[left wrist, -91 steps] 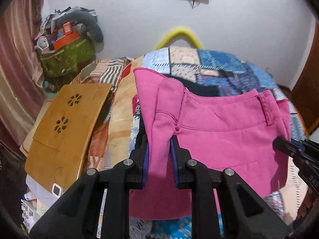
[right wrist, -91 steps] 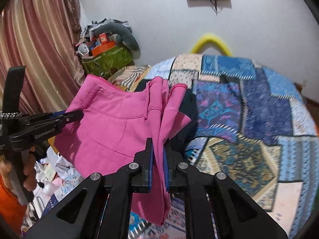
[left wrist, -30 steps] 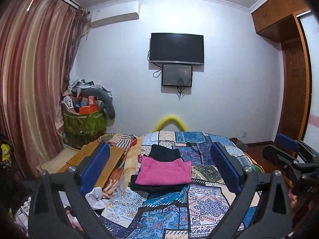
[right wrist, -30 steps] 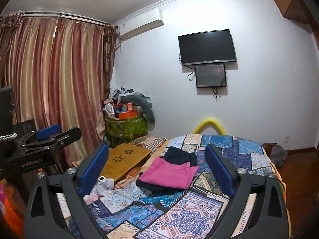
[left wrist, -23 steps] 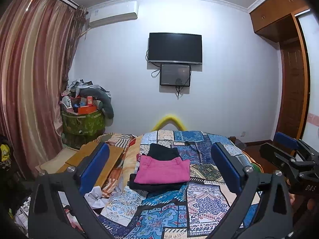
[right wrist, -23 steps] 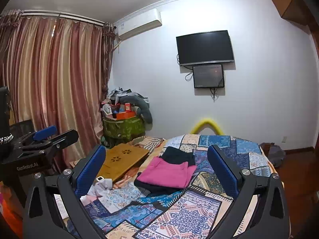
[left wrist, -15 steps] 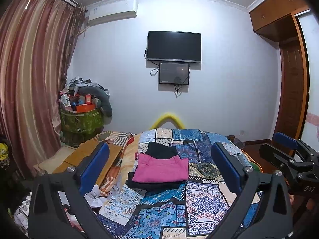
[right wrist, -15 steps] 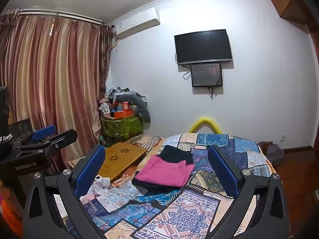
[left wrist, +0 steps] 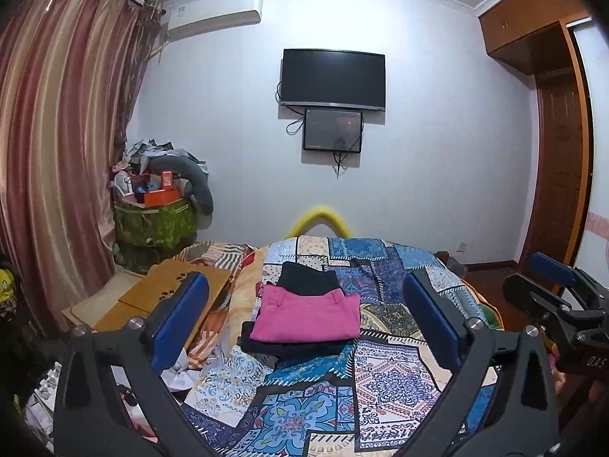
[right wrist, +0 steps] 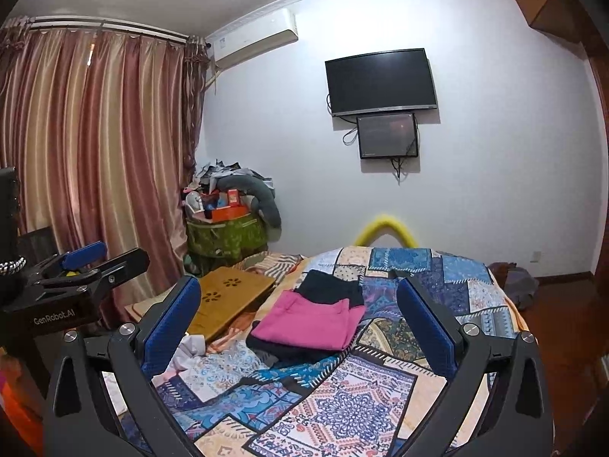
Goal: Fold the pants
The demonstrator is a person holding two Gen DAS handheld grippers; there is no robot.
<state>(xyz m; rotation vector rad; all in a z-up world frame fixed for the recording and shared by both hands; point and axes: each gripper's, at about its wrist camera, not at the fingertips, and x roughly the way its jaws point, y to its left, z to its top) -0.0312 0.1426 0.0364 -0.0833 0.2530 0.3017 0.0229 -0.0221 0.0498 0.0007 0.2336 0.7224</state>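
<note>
The pink pants (left wrist: 308, 318) lie folded into a flat rectangle on top of a dark folded garment (left wrist: 304, 283) on the patchwork bed (left wrist: 384, 377). In the right wrist view the pink pants (right wrist: 308, 323) sit the same way on the dark stack (right wrist: 327, 285). My left gripper (left wrist: 304, 316) is open, held well back from the bed with nothing between its blue pads. My right gripper (right wrist: 300, 316) is also open and empty, equally far back. Each gripper shows at the edge of the other's view: the right gripper (left wrist: 552, 297) and the left gripper (right wrist: 76, 270).
A wooden lap desk (right wrist: 228, 301) lies left of the bed, with crumpled white cloth (right wrist: 186, 350) beside it. A green bag heaped with clutter (left wrist: 156, 213) stands by the curtain (right wrist: 95, 175). A TV (left wrist: 333, 78) hangs on the far wall; a wardrobe (left wrist: 559, 144) stands right.
Three seconds ago both grippers were shut on the pink pants, holding them up. They have let go and drawn back; over the last second the views have hardly shifted.
</note>
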